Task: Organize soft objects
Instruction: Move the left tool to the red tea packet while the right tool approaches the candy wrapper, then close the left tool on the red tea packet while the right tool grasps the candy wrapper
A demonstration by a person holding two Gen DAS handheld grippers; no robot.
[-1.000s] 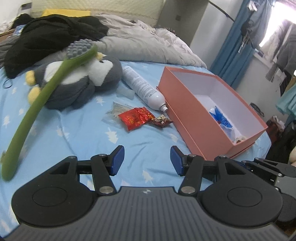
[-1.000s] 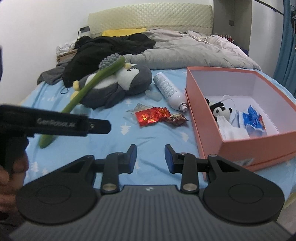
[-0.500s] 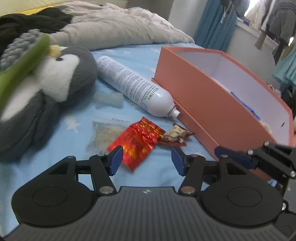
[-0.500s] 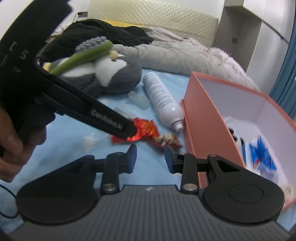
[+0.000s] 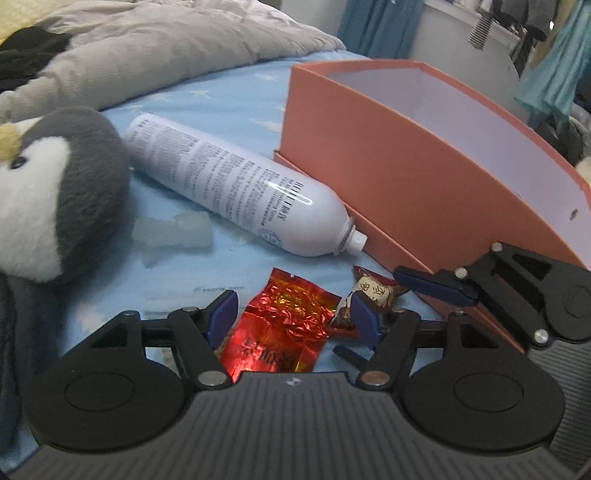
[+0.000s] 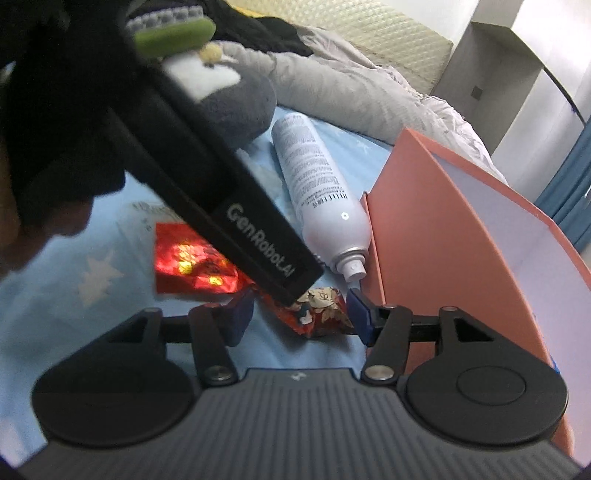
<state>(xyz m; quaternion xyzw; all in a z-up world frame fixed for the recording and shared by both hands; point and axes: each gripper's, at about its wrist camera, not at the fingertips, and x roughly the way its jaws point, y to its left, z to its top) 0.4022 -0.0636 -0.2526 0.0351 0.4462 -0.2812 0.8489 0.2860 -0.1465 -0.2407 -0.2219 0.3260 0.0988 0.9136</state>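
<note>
The left gripper [image 5: 291, 314] hangs low over the blue star-print bedsheet [image 5: 229, 99], its jaws opening, with the red foil packet [image 5: 284, 328] lying flat on the sheet between the two blue pads; neither pad presses on it. In the right wrist view the same packet [image 6: 194, 267] shows partly under the black body of the left gripper [image 6: 207, 184], which crosses that picture on a slant from upper left.

The right gripper [image 6: 301, 314] sits just beside the left one, its jaws opening as well, and a small patterned snack wrapper [image 6: 323, 308] lies on the sheet between its pads, untouched by either. From the left wrist camera this wrapper [image 5: 369, 291] lies just right of the foil packet, near the foot of the box, with one blue finger of the right gripper [image 5: 436, 286] reaching over it.

A white spray can [image 5: 236, 188] lies on its side on the sheet, nozzle toward the salmon-pink cardboard box [image 5: 417, 184], close to the box's near wall. The box stands open with a white inside; what it holds cannot be seen. A grey and white penguin plush [image 5: 48, 192] lies by the left edge of the left wrist view, and a green long-handled brush with a grey head [image 6: 173, 27] rests across it. A crumpled bit of clear plastic [image 5: 173, 232] lies between the plush and the can. A grey duvet [image 5: 147, 48] is bunched toward the head of the bed.
</note>
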